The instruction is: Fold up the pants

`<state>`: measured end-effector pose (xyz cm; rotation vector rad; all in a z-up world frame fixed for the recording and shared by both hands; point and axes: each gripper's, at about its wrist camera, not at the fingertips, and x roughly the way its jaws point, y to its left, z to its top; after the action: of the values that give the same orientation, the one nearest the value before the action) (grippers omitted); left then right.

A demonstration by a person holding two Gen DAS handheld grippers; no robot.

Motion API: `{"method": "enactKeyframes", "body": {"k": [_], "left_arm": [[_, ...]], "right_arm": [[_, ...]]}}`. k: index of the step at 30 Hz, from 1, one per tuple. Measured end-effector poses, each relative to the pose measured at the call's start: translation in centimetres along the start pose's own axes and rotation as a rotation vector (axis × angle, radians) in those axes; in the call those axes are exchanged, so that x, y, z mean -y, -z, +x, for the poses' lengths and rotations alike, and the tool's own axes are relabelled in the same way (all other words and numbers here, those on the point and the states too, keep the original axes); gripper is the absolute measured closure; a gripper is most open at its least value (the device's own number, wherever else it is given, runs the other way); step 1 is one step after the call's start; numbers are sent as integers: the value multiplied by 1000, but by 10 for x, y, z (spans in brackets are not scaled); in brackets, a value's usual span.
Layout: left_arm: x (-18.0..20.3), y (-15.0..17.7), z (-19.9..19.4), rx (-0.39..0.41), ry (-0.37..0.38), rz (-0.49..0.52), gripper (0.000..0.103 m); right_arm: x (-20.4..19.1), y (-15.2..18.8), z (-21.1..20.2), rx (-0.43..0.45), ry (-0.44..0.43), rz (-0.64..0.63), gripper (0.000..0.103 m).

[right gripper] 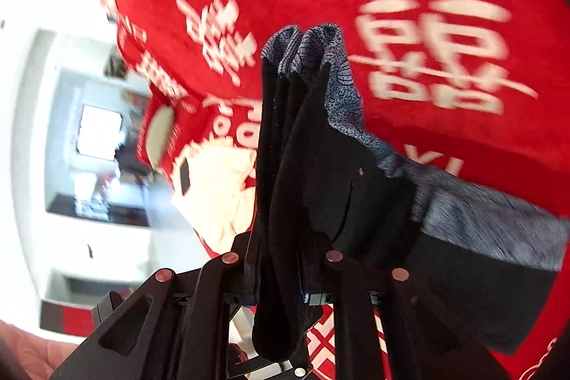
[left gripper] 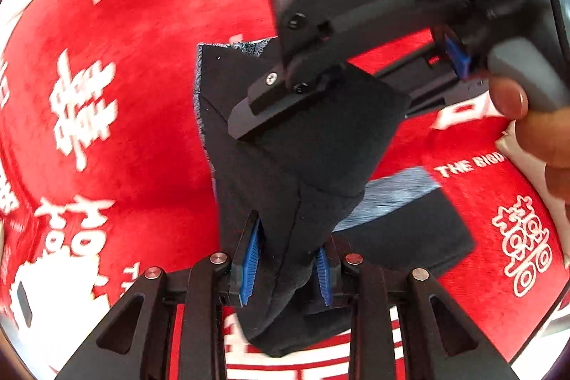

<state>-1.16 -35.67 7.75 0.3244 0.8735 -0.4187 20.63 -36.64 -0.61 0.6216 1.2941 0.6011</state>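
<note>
The pants are black with grey patterned trim and hang lifted above the red cloth. My left gripper is shut on a bunched fold of them between its blue pads. The right gripper's black body crosses the left wrist view from the upper right, its finger lying against the fabric. In the right wrist view my right gripper is shut on several bunched layers of the pants, with the grey trim at the top and more fabric trailing right.
A red cloth with white characters and "THE BIG DAY" lettering covers the surface below. A person's fingers hold the right gripper's handle. A cream panda print and the cloth's left edge show, with white room beyond.
</note>
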Motion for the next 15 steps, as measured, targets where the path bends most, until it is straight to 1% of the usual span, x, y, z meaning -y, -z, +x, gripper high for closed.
{"method": "enactKeyframes", "body": {"k": [3, 4, 7, 11, 12, 15], "left_arm": [[35, -6, 0, 0, 24, 71, 73], [47, -8, 0, -1, 32, 91, 73], [88, -8, 8, -24, 67, 161, 73], [127, 0, 29, -73, 101, 214, 73], [139, 4, 35, -91, 103, 232, 73], [160, 18, 55, -140, 105, 265, 73]], "right_arm": [[31, 17, -34, 72, -49, 60, 86], [40, 21, -39, 90, -61, 78, 86], [71, 43, -64, 145, -84, 140, 86], [114, 66, -90, 177, -52, 209, 86], [124, 71, -91, 179, -39, 221, 86], [153, 85, -92, 179, -15, 264, 86]]}}
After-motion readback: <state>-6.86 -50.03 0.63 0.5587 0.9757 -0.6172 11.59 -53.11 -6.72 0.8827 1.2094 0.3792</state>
